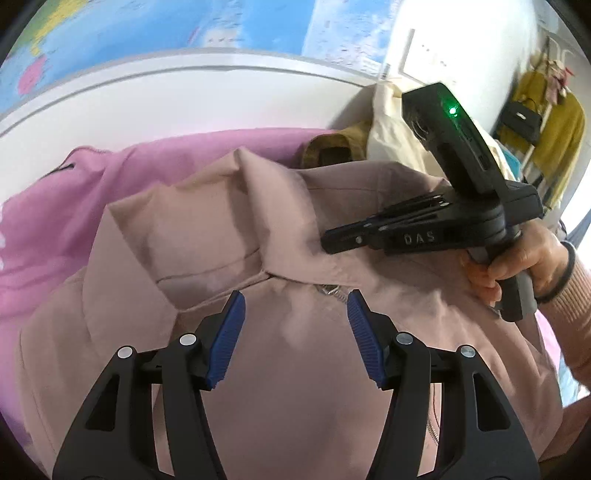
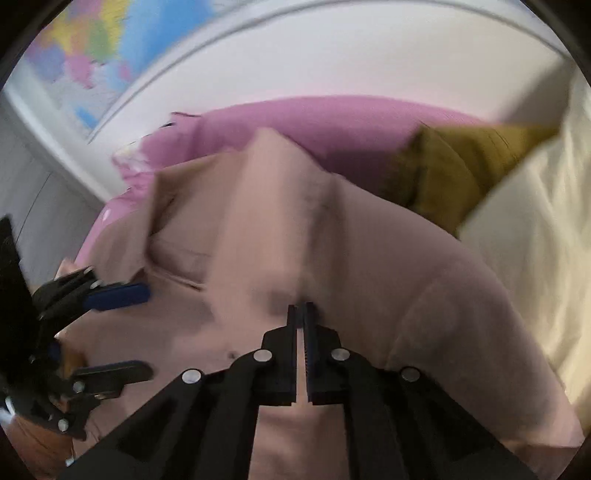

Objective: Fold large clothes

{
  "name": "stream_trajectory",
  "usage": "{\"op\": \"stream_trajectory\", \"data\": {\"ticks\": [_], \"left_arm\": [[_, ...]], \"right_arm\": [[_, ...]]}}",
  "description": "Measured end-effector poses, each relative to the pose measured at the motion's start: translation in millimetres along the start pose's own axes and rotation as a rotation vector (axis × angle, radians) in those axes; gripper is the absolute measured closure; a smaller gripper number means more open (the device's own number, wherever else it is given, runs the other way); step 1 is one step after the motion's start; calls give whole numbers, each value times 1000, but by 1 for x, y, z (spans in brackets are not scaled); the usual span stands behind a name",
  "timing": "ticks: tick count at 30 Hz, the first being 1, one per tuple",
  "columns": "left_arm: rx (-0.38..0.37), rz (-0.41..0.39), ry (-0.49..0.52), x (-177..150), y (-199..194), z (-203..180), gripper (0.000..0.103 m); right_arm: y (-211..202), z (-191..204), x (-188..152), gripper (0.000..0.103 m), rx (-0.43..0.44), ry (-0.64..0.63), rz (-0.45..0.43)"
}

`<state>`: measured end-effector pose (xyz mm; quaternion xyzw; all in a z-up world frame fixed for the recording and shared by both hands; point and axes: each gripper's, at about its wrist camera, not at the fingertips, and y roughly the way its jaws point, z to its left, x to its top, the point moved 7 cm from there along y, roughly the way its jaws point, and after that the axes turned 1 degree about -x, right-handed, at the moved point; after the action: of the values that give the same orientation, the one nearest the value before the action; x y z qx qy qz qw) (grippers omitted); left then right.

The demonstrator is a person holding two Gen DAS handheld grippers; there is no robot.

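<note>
Where jacket (image 1: 295, 369) covers pink bedding (image 1: 44, 229) — wall map (image 1: 147, 26) behind

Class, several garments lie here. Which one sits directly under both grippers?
The dusty-pink collared jacket, zipped at the front. The mustard garment and cream garment lie behind it.

Matt woven cloth jacket (image 1: 295, 350); ribbed blue gripper pads (image 1: 227, 339), shiny rivets.

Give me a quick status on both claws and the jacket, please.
Left claw open above dusty-pink jacket, near collar. Right claw shut, tips at jacket fabric, grip unclear. Mustard garment and cream fabric alongside.
</note>
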<state>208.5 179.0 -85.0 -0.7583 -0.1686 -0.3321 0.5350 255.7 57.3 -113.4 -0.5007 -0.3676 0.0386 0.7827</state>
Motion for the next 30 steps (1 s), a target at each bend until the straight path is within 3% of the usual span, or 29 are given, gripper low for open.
{"op": "stream_trajectory", "data": {"ticks": [2,3,4,7,11,15,19,21,23,24,26,27,28,30], "left_arm": [[23,12,4,-7,-4,0,44],[36,15,6,-11,-7,0,38],[43,12,6,-17,-14,0,31],[27,1,19,-32,-32,-5,26],[23,8,42,-52,-46,-21,23],[-14,17,52,-66,-55,-44,19],[-33,19,90,-76,-60,-75,18],[-51,18,104,-79,-60,-89,14],[-68,15,120,-83,-61,-105,12],[-73,15,127,-84,-62,-110,12],[-81,20,141,-87,-61,-124,12],[-83,23,147,-89,-62,-130,12],[-91,23,152,-91,-63,-135,12],[-102,21,169,-95,-67,-146,12]], "right_arm": [[-18,-3,-4,70,42,34,-27],[-34,2,-9,49,87,8,-50],[-49,5,-14,38,100,-22,-85],[-110,0,-46,33,43,-109,-191],[-170,-37,-114,27,-43,-62,-235],[-184,-71,-188,21,-152,50,-186],[-182,-77,-258,21,-113,130,-136],[-175,-64,-275,21,-66,147,-134],[-169,-53,-282,22,-61,143,-144],[-166,-54,-283,30,-57,143,-149],[-163,-57,-282,65,-32,177,-166],[-165,-58,-281,98,19,199,-176],[-172,-61,-279,99,83,232,-210],[-192,-76,-279,100,133,290,-287]]}}
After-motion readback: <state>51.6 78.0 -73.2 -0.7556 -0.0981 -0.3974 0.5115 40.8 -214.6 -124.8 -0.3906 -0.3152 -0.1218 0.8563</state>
